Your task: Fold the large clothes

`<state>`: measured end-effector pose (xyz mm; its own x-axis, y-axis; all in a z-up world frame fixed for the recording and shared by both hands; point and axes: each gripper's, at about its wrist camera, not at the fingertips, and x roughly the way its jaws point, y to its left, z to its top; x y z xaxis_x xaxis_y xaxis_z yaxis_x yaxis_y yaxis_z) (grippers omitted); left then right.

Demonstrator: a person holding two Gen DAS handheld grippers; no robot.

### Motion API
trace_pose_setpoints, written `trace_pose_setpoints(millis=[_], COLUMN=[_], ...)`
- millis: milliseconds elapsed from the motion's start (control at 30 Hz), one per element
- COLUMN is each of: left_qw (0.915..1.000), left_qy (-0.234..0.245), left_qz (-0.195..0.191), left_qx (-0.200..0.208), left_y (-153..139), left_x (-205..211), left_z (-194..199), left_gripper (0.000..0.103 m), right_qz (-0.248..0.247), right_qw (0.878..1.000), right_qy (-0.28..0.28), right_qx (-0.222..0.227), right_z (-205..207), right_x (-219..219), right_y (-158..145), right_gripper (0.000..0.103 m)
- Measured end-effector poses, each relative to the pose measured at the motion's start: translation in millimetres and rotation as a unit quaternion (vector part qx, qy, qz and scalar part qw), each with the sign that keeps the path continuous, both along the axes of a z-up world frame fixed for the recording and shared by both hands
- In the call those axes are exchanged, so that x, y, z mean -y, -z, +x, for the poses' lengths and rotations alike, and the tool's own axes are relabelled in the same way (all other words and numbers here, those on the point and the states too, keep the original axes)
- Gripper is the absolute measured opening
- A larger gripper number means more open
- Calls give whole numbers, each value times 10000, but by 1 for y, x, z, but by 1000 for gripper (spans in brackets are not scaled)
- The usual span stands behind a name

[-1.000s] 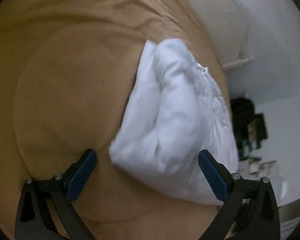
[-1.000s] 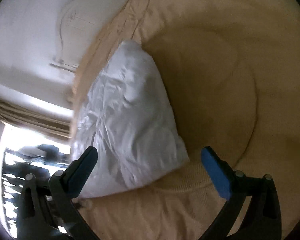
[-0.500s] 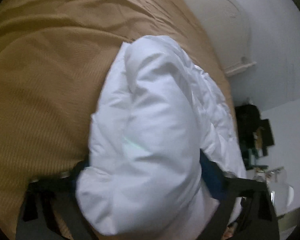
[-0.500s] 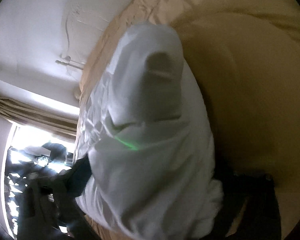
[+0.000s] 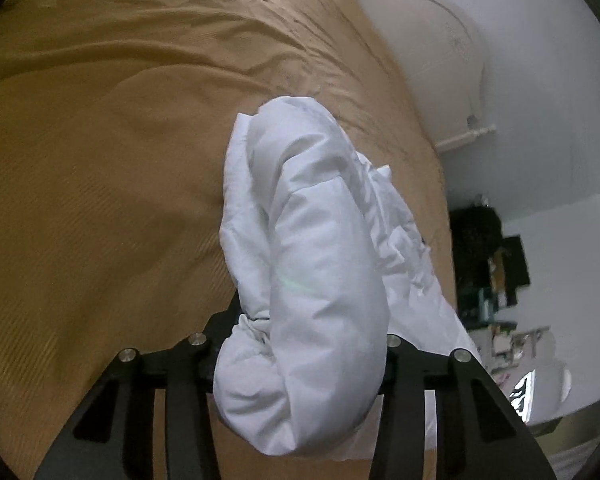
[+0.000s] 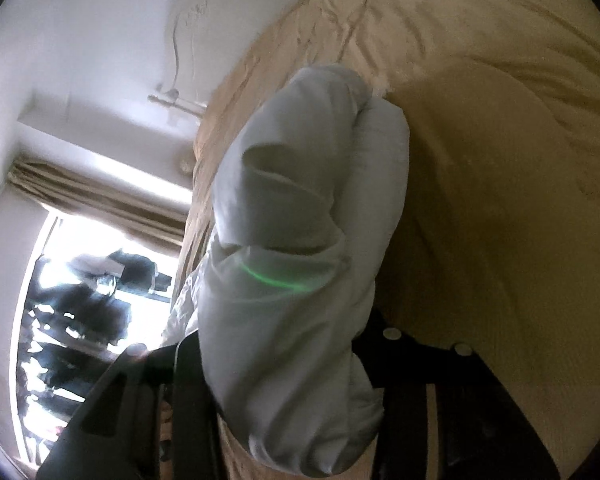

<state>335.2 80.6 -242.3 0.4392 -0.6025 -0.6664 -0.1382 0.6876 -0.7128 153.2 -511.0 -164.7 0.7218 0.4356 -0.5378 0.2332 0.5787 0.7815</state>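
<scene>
A white padded garment [image 5: 324,264] lies bundled on a tan bedspread [image 5: 100,160]. My left gripper [image 5: 300,344] is shut on its near end; the cloth bulges up between the jaws and hides the pads. In the right wrist view the same white garment [image 6: 296,240] fills the middle. My right gripper [image 6: 288,368] is shut on its other near end, with the pads hidden under the cloth. The garment hangs lifted from both grippers, and its far end rests on the bedspread [image 6: 500,160].
A white wall [image 5: 500,80] runs along the far edge of the bed. Dark cluttered furniture [image 5: 488,256] stands beyond the bed's corner. A bright window with a tan curtain [image 6: 100,200] lies to the left in the right wrist view.
Both grippers were open with the garment lying ahead of them. They moved in, closed on its near edge and lifted it toward the cameras.
</scene>
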Motion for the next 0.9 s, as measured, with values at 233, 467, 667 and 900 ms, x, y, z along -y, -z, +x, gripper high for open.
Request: trace_pose_setpoints(millis=[233, 467, 667, 900], left_qw=[9969, 9905, 9609, 9336], left_qy=[-91, -786, 140, 1214], left_qz=[-608, 1125, 2284, 2593], left_qx=[-495, 62, 1559, 2156], left_y=[50, -17, -79, -34], left_x=[-32, -80, 16, 121], left_z=[-28, -56, -63, -60], left_gripper=[68, 67, 68, 69], right_qz=[138, -892, -3530, -4158], right_qw=[9958, 9858, 9300, 9040], right_qy=[311, 948, 1025, -513], right_qx=[-847, -1060, -43, 850], right_z=[-37, -75, -60, -5], right_x=[9, 33, -61, -187], right_y=[63, 17, -62, -14], right_gripper=[76, 79, 85, 86])
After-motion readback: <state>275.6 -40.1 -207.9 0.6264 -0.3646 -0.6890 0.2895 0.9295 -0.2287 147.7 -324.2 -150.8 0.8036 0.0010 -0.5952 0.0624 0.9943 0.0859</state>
